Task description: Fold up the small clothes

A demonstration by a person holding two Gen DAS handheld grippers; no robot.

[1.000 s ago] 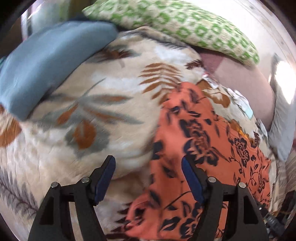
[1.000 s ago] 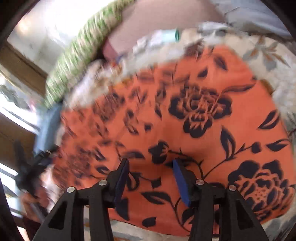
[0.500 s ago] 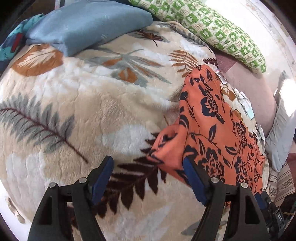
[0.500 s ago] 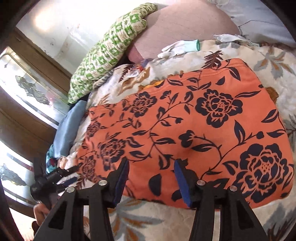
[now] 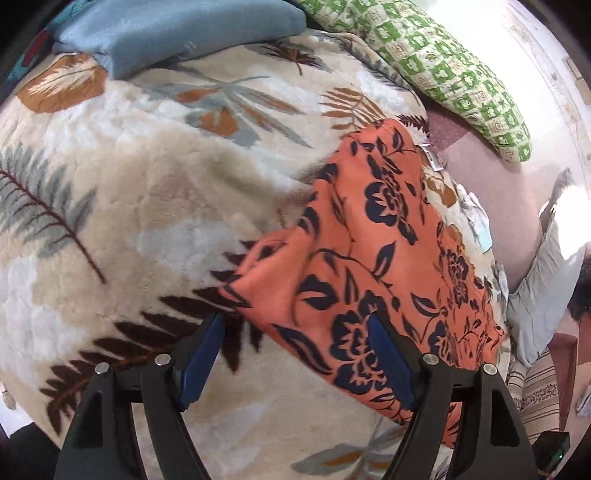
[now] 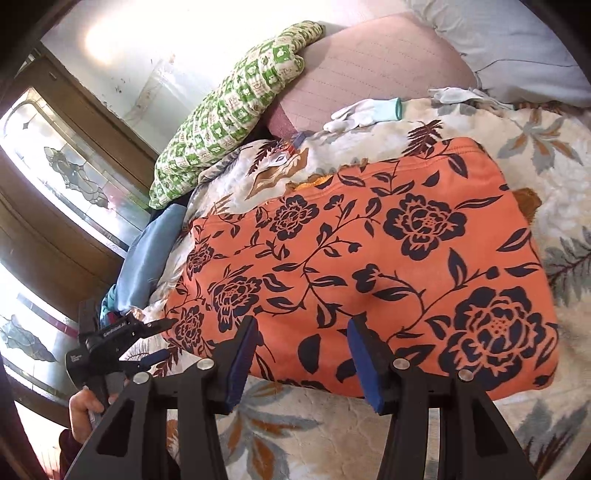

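Note:
An orange garment with dark flowers [image 5: 388, 258] lies spread on a leaf-patterned blanket [image 5: 147, 206]. In the left wrist view its near-left corner sits just ahead of my left gripper [image 5: 295, 325]. That gripper's jaws stand wide apart and the blue pads press on nothing. In the right wrist view the garment [image 6: 369, 258] fills the middle. My right gripper [image 6: 303, 325] hovers open over its near edge, with nothing clamped. The left gripper [image 6: 168, 338] shows at the garment's left end, held by a hand [image 6: 85, 406].
A green patterned pillow [image 6: 229, 110], a blue cushion [image 5: 177, 33] and a grey pillow [image 6: 517, 48] lie along the far side of the bed. White gloves [image 6: 369, 110] rest beyond the garment. Glass-panelled doors [image 6: 66, 177] stand at the left.
Both grippers have drawn back from the garment, so more of it and the blanket shows. The left view has rolled and shifted left; its jaws look slightly wider. The garment lies still.

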